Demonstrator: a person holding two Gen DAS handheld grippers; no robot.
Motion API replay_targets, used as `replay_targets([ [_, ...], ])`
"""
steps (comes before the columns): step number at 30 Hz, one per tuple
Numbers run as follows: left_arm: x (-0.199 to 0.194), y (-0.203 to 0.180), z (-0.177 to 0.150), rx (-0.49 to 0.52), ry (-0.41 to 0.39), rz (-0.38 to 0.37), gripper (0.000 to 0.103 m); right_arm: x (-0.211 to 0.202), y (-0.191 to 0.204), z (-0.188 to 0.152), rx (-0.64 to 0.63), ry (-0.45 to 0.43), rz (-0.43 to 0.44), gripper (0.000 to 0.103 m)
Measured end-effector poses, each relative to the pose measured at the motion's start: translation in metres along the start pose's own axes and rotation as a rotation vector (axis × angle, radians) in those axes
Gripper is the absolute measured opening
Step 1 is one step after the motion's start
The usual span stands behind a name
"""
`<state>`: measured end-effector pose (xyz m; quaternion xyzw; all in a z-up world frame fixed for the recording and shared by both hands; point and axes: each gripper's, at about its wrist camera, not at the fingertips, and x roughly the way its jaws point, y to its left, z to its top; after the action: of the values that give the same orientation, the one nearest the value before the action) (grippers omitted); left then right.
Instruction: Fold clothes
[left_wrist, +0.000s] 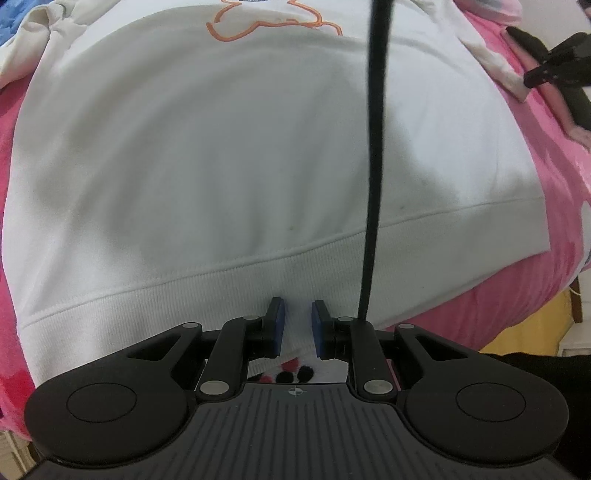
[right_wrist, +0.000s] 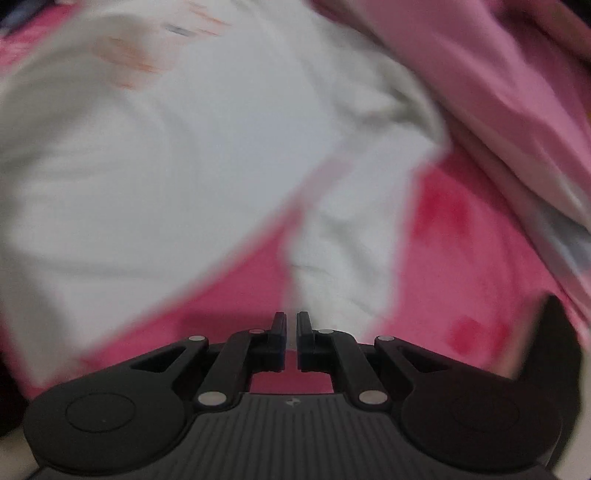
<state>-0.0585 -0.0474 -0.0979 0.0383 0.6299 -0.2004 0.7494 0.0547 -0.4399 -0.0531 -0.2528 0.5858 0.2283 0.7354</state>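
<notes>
A white sweatshirt (left_wrist: 229, 147) lies flat on a pink blanket (left_wrist: 498, 295) (ready for folding). The left gripper (left_wrist: 294, 328) pinches its ribbed hem; the right gripper (right_wrist: 291, 341), jaws nearly closed and apparently empty, hovers beside a sleeve (right_wrist: 332, 258).

obstacle: black cable (left_wrist: 375, 147) hanging across sweatshirt (left_wrist: 221, 147) | free: pink bedcover (right_wrist: 461, 258) right

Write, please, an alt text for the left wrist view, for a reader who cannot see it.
A white sweatshirt with an orange outline print lies spread flat on a pink blanket. At the bottom, the left gripper pinches the sweatshirt's ribbed hem between its blue pads. A black cable crosses the view, and the right gripper shows at the far right, at the sleeve cuff.
</notes>
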Motion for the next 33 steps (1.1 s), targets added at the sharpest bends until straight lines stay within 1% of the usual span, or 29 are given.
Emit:
replay_targets([
  [4, 0.002, -0.001, 0.005, 0.004, 0.022, 0.017, 0.017, 0.005, 0.074, 0.011, -0.072, -0.093, 0.210, 0.003],
  [5, 0.003, -0.001, 0.005, 0.006, 0.022, 0.018, 0.017, 0.008, 0.089, 0.010, -0.096, -0.099, 0.234, 0.003],
  [6, 0.003, -0.001, 0.005, 0.008, 0.022, 0.020, 0.017, 0.013, 0.101, 0.008, -0.111, -0.099, 0.250, 0.003],
  [9, 0.003, 0.000, 0.005, 0.008, 0.019, 0.019, 0.017, 0.029, 0.097, -0.018, -0.062, -0.026, 0.208, 0.002],
  [12, 0.004, 0.003, 0.005, 0.000, 0.014, 0.009, 0.017, 0.021, 0.072, -0.056, 0.089, 0.075, 0.124, 0.004],
  [13, 0.004, 0.005, 0.004, -0.005, 0.012, 0.004, 0.017, 0.021, 0.066, -0.065, 0.120, 0.137, 0.074, 0.004],
  [15, 0.005, 0.009, 0.003, -0.010, 0.009, -0.010, 0.017, 0.015, 0.055, -0.079, 0.234, 0.217, 0.023, 0.005],
  [16, 0.005, 0.010, 0.003, -0.008, 0.009, -0.018, 0.017, 0.008, 0.049, -0.078, 0.320, 0.209, 0.034, 0.005],
  [17, 0.004, 0.012, 0.004, -0.011, 0.011, -0.025, 0.017, 0.002, 0.044, -0.077, 0.410, 0.196, 0.052, 0.008],
  [18, 0.004, 0.014, 0.004, -0.017, 0.013, -0.032, 0.017, -0.002, 0.040, -0.072, 0.508, 0.165, 0.091, 0.011],
  [20, 0.004, 0.018, 0.005, -0.031, 0.018, -0.046, 0.017, -0.003, 0.036, -0.062, 0.685, 0.100, 0.156, 0.036],
  [21, 0.003, 0.020, 0.006, -0.033, 0.022, -0.053, 0.017, -0.003, 0.034, -0.058, 0.771, 0.071, 0.188, 0.039],
  [22, 0.002, 0.021, 0.006, -0.030, 0.025, -0.060, 0.017, 0.002, 0.032, -0.058, 0.854, 0.058, 0.219, 0.039],
  [24, 0.000, 0.024, 0.006, -0.019, 0.027, -0.070, 0.018, 0.017, 0.033, -0.065, 1.010, 0.056, 0.271, 0.039],
  [26, 0.002, 0.023, 0.003, -0.015, 0.026, -0.077, 0.018, 0.031, 0.039, -0.075, 1.114, 0.068, 0.307, 0.040],
  [27, 0.004, 0.023, 0.005, -0.014, 0.025, -0.078, 0.018, 0.031, 0.042, -0.074, 1.115, 0.060, 0.298, 0.040],
  [28, 0.006, 0.021, 0.007, -0.014, 0.025, -0.079, 0.018, 0.030, 0.046, -0.074, 1.117, 0.052, 0.289, 0.040],
  [29, 0.007, 0.012, 0.011, -0.011, 0.025, -0.078, 0.018, 0.029, 0.050, -0.073, 1.118, 0.045, 0.281, 0.037],
  [31, 0.005, 0.008, 0.009, 0.010, 0.023, -0.072, 0.018, 0.031, 0.054, -0.071, 1.106, 0.041, 0.281, 0.019],
  [32, 0.004, 0.006, 0.008, 0.019, 0.024, -0.072, 0.018, 0.032, 0.055, -0.069, 1.091, 0.041, 0.284, 0.002],
  [33, 0.003, 0.005, 0.007, 0.025, 0.024, -0.073, 0.017, 0.029, 0.058, -0.066, 1.064, 0.041, 0.273, 0.002],
])
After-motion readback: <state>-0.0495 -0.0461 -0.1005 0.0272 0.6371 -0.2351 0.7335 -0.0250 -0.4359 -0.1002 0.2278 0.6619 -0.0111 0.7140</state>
